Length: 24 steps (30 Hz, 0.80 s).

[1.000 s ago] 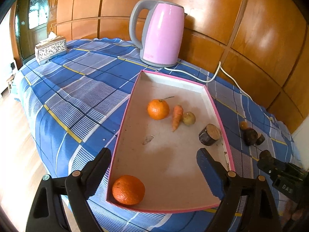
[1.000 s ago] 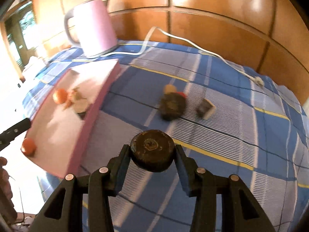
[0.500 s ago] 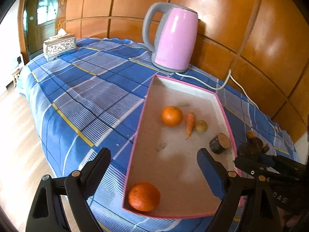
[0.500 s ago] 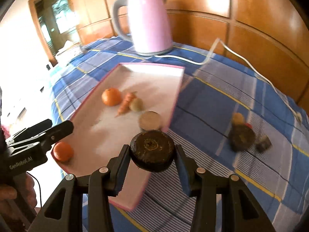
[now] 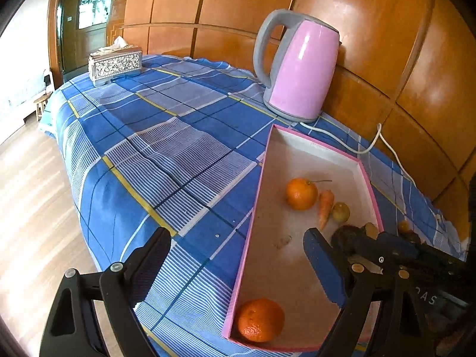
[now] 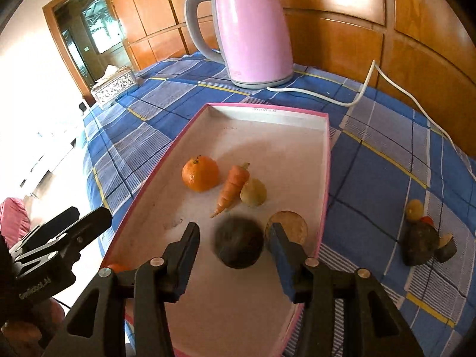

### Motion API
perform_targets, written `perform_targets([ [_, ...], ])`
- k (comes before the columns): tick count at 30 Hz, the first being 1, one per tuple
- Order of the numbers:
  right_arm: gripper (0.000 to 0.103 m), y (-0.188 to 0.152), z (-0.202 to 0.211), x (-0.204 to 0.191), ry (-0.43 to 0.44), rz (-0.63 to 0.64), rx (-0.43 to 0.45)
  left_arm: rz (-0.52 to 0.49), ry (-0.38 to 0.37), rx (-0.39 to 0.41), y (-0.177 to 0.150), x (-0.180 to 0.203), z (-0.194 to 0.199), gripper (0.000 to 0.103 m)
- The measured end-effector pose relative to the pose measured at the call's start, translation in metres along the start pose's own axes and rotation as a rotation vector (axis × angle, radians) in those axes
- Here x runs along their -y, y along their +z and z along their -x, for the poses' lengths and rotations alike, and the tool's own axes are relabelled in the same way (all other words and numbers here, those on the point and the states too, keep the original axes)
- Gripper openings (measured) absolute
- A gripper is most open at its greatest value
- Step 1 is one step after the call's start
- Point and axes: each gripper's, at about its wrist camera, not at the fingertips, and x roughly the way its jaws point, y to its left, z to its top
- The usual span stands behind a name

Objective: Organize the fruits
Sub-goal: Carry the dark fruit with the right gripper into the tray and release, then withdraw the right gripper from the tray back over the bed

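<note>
A pink-rimmed tray (image 6: 267, 110) lies on the blue checked cloth. It holds an orange (image 6: 200, 173), a carrot (image 6: 232, 187), a small yellowish fruit (image 6: 253, 192) and a cut dark piece with a tan face (image 6: 287, 226). A second orange (image 5: 260, 319) sits in the tray's near corner. My right gripper (image 6: 235, 232) hangs over the tray with its jaws opening. A dark round fruit (image 6: 239, 242) lies blurred between them, clear of the left pad. My left gripper (image 5: 236, 235) stands wide open over the tray's near-left rim, holding nothing.
A pink kettle (image 6: 253, 29) with a white cord (image 6: 366, 86) stands behind the tray. Loose dark pieces (image 6: 419, 245) and a small yellow fruit (image 6: 414, 208) lie on the cloth to the right. A tissue box (image 5: 114, 64) sits at the far left corner, by the table edge.
My right gripper carried the dark round fruit from over the cloth to over the tray, then its jaws widened and the fruit came loose. My left gripper drifted a little left, still open.
</note>
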Motion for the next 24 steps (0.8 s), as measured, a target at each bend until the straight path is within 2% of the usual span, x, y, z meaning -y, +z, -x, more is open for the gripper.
perform_targets([
  [5, 0.054, -0.009, 0.004, 0.004, -0.037, -0.006, 0.001, -0.005, -0.001, -0.002, -0.002, 0.002, 0.000, 0.091],
  [11, 0.054, -0.026, 0.025, 0.016, -0.096, -0.045, 0.047, -0.028, -0.020, -0.005, -0.004, 0.011, 0.003, 0.091],
  [19, 0.054, -0.051, 0.061, 0.047, -0.246, -0.127, 0.125, -0.077, -0.048, -0.005, -0.008, 0.025, 0.009, 0.091],
  [24, 0.055, -0.071, 0.076, 0.078, -0.333, -0.208, 0.129, -0.095, -0.061, -0.014, -0.011, 0.034, 0.011, 0.091],
])
